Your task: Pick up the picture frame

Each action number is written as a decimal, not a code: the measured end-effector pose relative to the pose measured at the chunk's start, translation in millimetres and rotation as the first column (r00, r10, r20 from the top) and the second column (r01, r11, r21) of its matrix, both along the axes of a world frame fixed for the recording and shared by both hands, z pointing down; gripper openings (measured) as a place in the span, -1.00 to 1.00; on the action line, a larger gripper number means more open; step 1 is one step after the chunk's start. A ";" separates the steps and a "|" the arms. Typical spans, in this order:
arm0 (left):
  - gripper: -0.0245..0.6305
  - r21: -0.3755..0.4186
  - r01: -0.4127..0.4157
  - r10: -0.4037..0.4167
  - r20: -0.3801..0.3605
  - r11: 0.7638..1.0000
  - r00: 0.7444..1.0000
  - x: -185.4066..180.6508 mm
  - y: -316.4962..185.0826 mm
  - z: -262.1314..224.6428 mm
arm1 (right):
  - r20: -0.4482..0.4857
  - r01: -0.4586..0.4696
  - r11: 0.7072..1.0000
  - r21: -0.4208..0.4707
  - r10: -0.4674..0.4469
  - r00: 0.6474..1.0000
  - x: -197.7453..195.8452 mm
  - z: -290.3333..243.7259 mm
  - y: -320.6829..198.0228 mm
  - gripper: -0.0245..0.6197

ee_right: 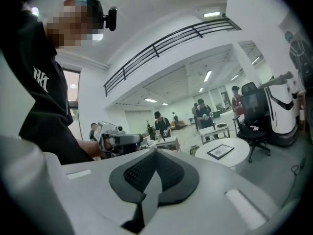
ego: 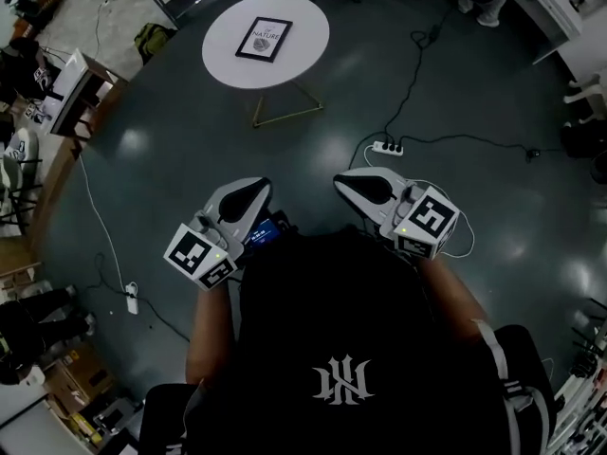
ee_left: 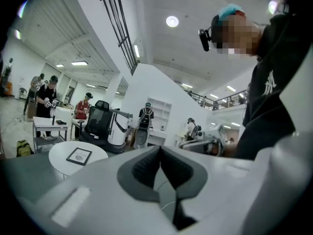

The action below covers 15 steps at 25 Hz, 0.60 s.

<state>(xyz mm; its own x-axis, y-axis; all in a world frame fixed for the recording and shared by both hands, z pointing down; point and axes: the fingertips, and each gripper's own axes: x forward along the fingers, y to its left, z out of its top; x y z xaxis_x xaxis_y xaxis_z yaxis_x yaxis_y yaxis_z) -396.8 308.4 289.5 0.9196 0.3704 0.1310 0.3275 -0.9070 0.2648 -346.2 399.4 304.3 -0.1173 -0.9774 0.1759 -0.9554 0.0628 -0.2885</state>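
The picture frame (ego: pixel 264 39) is black with a white print and lies flat on a round white table (ego: pixel 224 64) far ahead of me. It also shows small and distant in the left gripper view as the frame (ee_left: pixel 79 155), and in the right gripper view as the frame (ee_right: pixel 220 151). My left gripper (ego: pixel 260 185) and right gripper (ego: pixel 341 181) are held close to my body, pointing inward toward each other. Both are shut, with nothing between the jaws. The closed left gripper (ee_left: pixel 160 149) and closed right gripper (ee_right: pixel 155 151) each see the other gripper opposite.
A power strip (ego: pixel 387 147) with black cables lies on the dark floor between me and the table. A second strip (ego: pixel 132 299) lies at the left. Desks (ego: pixel 81 88) line the left edge. An office chair (ee_left: pixel 100 119) and several people stand beyond the table.
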 end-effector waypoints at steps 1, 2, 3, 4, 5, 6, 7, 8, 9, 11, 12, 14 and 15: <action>-0.92 0.008 -0.012 0.012 0.003 1.000 1.000 0.5 6.1 -0.9 | -0.008 0.005 1.000 -0.011 -0.005 1.000 -1.3 1.2 5.1 -0.92; -0.92 0.017 -0.023 0.023 0.006 1.000 1.000 1.4 12.7 -1.6 | -0.035 -0.003 1.000 -0.022 0.003 0.999 -1.2 2.0 11.4 -0.92; -0.92 0.022 -0.034 0.034 0.005 0.999 0.999 2.9 19.9 -2.9 | -0.064 -0.015 1.000 -0.028 0.013 0.998 -0.1 1.9 17.9 -0.92; -0.92 0.021 -0.044 0.044 -0.001 0.999 0.999 4.8 27.2 -4.7 | -0.086 -0.026 0.999 -0.028 0.024 0.996 1.5 1.0 24.3 -0.92; -0.92 0.017 -0.053 0.053 -0.010 0.998 0.999 7.0 34.0 -6.5 | -0.099 -0.036 0.999 -0.023 0.034 0.995 3.7 0.0 30.3 -0.92; -0.92 0.011 -0.060 0.060 -0.018 0.998 0.998 9.1 40.0 -8.1 | -0.106 -0.045 0.999 -0.017 0.043 0.993 6.0 -0.8 35.8 -0.92; -0.92 0.004 -0.065 0.065 -0.024 0.998 0.998 11.2 44.9 -9.3 | -0.108 -0.054 0.998 -0.012 0.052 0.993 8.1 -1.5 40.8 -0.92; -0.92 -0.001 -0.068 0.068 -0.027 0.998 0.997 13.2 48.9 -10.4 | -0.109 -0.062 0.998 -0.009 0.061 0.992 10.0 -2.1 45.3 -0.92; -0.92 0.000 -0.067 0.067 -0.027 0.998 0.997 15.1 52.2 -11.1 | -0.109 -0.069 0.998 -0.006 0.068 0.992 11.8 -2.9 49.8 -0.92; -0.92 0.023 -0.058 0.058 -0.019 0.998 0.998 19.1 58.9 -10.9 | -0.111 -0.080 0.997 0.002 0.079 0.991 16.2 -4.5 60.3 -0.92; -0.92 0.040 -0.053 0.053 -0.011 0.998 0.999 21.3 63.1 -9.8 | -0.111 -0.085 0.996 0.006 0.085 0.990 19.2 -4.9 66.5 -0.92; -0.92 0.056 -0.051 0.051 0.006 0.997 0.999 25.7 73.3 -7.9 | -0.108 -0.101 0.995 0.013 0.102 0.989 27.0 -5.0 80.1 -0.92; -0.92 0.050 -0.054 0.054 0.010 0.997 0.999 27.4 79.6 -8.6 | -0.104 -0.113 0.994 0.016 0.114 0.988 31.1 -4.8 87.2 -0.92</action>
